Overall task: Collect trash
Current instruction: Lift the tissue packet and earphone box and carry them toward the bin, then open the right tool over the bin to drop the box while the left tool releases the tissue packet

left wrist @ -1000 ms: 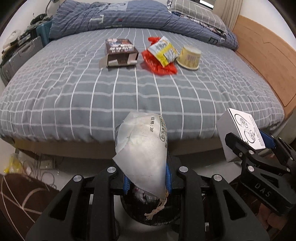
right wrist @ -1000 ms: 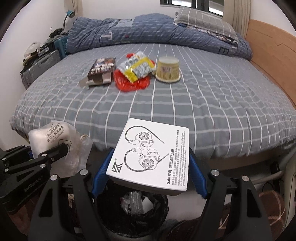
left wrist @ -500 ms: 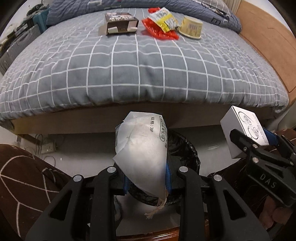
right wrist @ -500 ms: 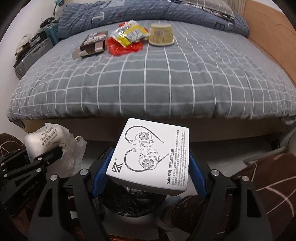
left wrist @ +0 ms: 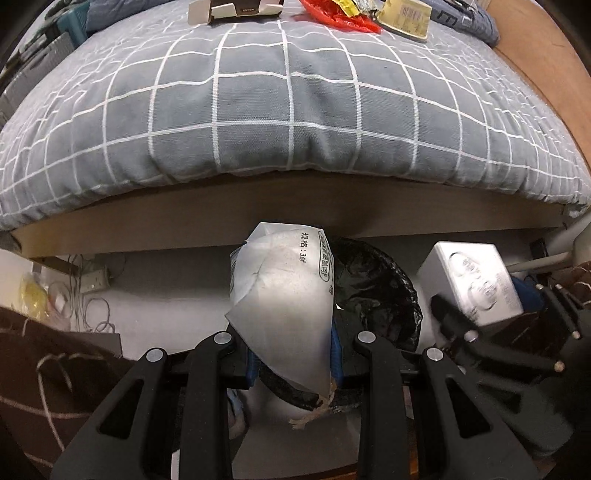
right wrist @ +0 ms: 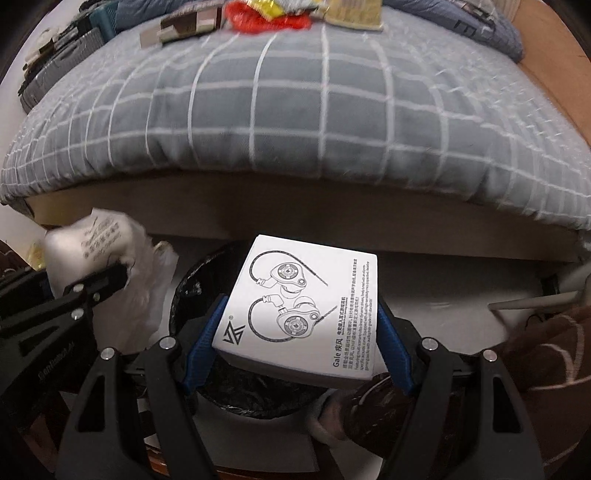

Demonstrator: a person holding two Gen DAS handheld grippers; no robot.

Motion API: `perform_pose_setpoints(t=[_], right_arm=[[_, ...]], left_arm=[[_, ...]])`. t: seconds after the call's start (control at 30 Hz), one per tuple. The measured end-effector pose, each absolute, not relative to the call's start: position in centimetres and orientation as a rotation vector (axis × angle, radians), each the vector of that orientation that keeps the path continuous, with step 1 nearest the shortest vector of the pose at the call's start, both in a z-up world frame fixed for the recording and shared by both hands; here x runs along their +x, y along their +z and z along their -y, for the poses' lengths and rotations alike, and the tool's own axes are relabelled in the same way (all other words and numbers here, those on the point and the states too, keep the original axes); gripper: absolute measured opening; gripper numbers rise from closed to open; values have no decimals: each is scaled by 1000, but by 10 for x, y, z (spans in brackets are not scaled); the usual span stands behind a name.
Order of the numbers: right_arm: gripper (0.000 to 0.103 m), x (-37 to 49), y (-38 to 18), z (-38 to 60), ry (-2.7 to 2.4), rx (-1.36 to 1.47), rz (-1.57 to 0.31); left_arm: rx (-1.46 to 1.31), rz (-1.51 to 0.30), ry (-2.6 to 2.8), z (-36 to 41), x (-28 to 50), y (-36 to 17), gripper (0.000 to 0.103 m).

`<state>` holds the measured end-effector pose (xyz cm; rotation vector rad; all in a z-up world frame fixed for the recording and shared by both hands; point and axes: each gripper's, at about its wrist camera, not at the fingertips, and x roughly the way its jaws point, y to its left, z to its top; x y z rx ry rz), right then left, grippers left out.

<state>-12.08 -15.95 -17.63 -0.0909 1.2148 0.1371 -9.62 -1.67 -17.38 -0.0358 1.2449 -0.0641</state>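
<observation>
My left gripper (left wrist: pixel 293 354) is shut on a white plastic packet (left wrist: pixel 284 306) with printed text and a frayed string, held over the rim of a black-lined trash bin (left wrist: pixel 384 291). My right gripper (right wrist: pixel 299 347) is shut on a white earphone box (right wrist: pixel 303 314), held above the same bin (right wrist: pixel 236 391). The packet also shows at the left of the right wrist view (right wrist: pixel 110 266); the box shows at the right of the left wrist view (left wrist: pixel 476 280). More trash lies far back on the bed: a brown carton (left wrist: pixel 236 7), a red wrapper (left wrist: pixel 340 18), a beige cup (left wrist: pixel 406 18).
The grey checked bed (left wrist: pixel 288 110) overhangs its wooden frame (left wrist: pixel 295 214) just beyond the bin. Cables and a power strip (left wrist: pixel 92 284) lie on the floor at left. Brown patterned fabric (left wrist: pixel 55 365) is at lower left and at the right edge.
Both grippers have dropped lower and closer to the bed's edge, tilting down over the bin. The bed top now sits high in view. Both still hold their items.
</observation>
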Motion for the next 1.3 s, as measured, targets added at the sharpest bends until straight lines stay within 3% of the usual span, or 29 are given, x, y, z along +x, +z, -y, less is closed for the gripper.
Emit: perform_pose_setpoints(t=[0.7, 1.3], right_arm=[[72, -91, -262, 145, 158, -106, -1425], [73, -83, -285, 114, 165, -176, -1443]], left_arm=[[-89, -1371, -24, -3, -75, -239, 28], [-93, -1446, 35, -18, -63, -271, 28]])
